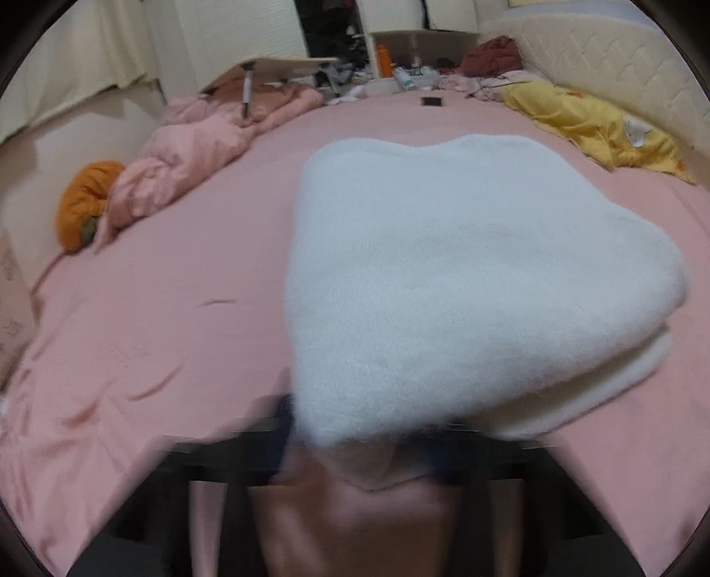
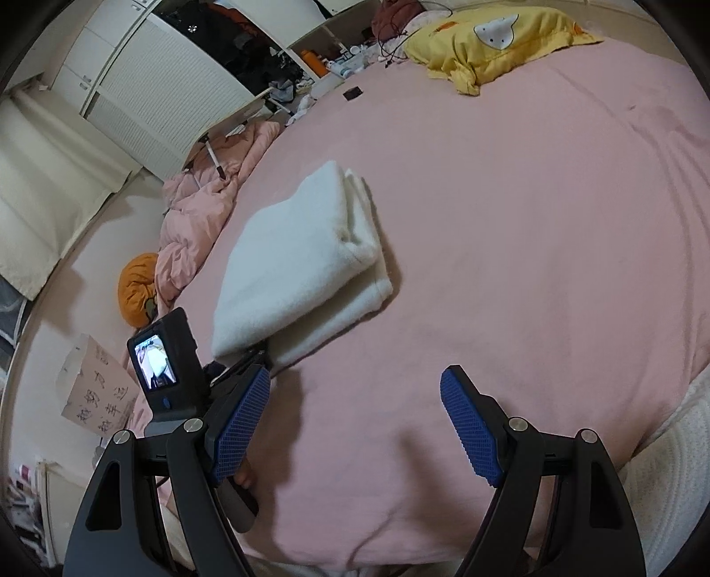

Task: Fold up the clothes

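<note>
A folded white fleece garment (image 2: 301, 262) lies on the pink bedsheet (image 2: 532, 266), left of the bed's middle as the right wrist view frames it, its layers stacked with the fold edges facing right. The left gripper (image 2: 248, 359) reaches in at the garment's near corner, where the upper layer drapes over its tips; in the left wrist view the fingers are blurred and hidden under the fabric (image 1: 466, 288), so whether they pinch it cannot be told. The right gripper (image 2: 355, 421) hovers over bare sheet near the garment, its blue ribbed pads (image 2: 470, 430) standing wide apart with nothing between them. A crumpled pink duvet (image 2: 199, 213) and an orange cushion (image 2: 137, 288) lie along the bed's left edge; a yellow pillow (image 2: 492, 40) rests at the far end.
</note>
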The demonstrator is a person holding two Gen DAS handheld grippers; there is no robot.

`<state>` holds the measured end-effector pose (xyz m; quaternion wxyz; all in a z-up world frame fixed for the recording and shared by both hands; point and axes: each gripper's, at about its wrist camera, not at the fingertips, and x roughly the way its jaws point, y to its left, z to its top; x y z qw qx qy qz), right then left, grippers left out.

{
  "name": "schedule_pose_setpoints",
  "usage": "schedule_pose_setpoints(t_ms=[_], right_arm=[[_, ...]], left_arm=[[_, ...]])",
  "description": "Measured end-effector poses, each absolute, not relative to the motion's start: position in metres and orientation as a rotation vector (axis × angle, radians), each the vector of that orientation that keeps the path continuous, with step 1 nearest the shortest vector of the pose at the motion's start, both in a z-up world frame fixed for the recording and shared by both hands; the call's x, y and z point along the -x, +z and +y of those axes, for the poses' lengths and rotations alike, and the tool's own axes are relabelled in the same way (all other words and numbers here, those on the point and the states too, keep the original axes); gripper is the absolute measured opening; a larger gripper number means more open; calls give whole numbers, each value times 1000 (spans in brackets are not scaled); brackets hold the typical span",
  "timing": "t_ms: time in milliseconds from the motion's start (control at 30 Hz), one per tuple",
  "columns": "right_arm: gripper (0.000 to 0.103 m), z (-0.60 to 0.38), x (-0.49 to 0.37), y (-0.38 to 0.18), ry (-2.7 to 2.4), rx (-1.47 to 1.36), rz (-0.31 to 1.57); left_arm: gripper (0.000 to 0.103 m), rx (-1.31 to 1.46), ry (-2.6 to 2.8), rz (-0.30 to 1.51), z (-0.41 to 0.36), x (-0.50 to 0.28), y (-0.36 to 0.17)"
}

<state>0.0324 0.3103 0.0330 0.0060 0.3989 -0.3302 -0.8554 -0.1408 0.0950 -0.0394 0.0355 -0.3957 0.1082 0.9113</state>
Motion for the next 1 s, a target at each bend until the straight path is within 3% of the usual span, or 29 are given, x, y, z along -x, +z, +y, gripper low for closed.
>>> schedule_pose_setpoints(t_ms=[100, 133, 167, 200, 300, 567, 700, 767, 867, 1000], right_arm=[[79, 309, -32, 33, -2684, -1254, -1021], [79, 309, -32, 33, -2686, -1256, -1017], [79, 308, -32, 33, -2689, -1258, -1013], [79, 308, -32, 33, -2691, -1260, -1009], [79, 307, -32, 33, -2698, -1265, -997], [79, 294, -36, 44, -2779, -1197, -846], [79, 269, -41, 54, -2848, -1145, -645], [79, 254, -43, 57, -2890, -1136, -506], [79, 234, -42, 55, -2930, -1151, -331], [79, 226, -43, 52, -2920, -1191, -282]], left_arm=[[29, 1219, 2820, 260, 91, 139, -37], [43, 1220, 2821, 258, 91, 138, -37], [41, 1227, 2817, 260, 91, 139, -39], [24, 1241, 2804, 247, 89, 141, -41], [23, 1256, 2783, 206, 85, 143, -42], [81, 1200, 2774, 239, 60, 73, -6], [87, 1087, 2781, 278, 42, 18, 14], [96, 1073, 2790, 259, 35, -1, 9], [96, 1083, 2788, 224, 28, -21, -3], [96, 1049, 2758, 303, 40, -25, -1]])
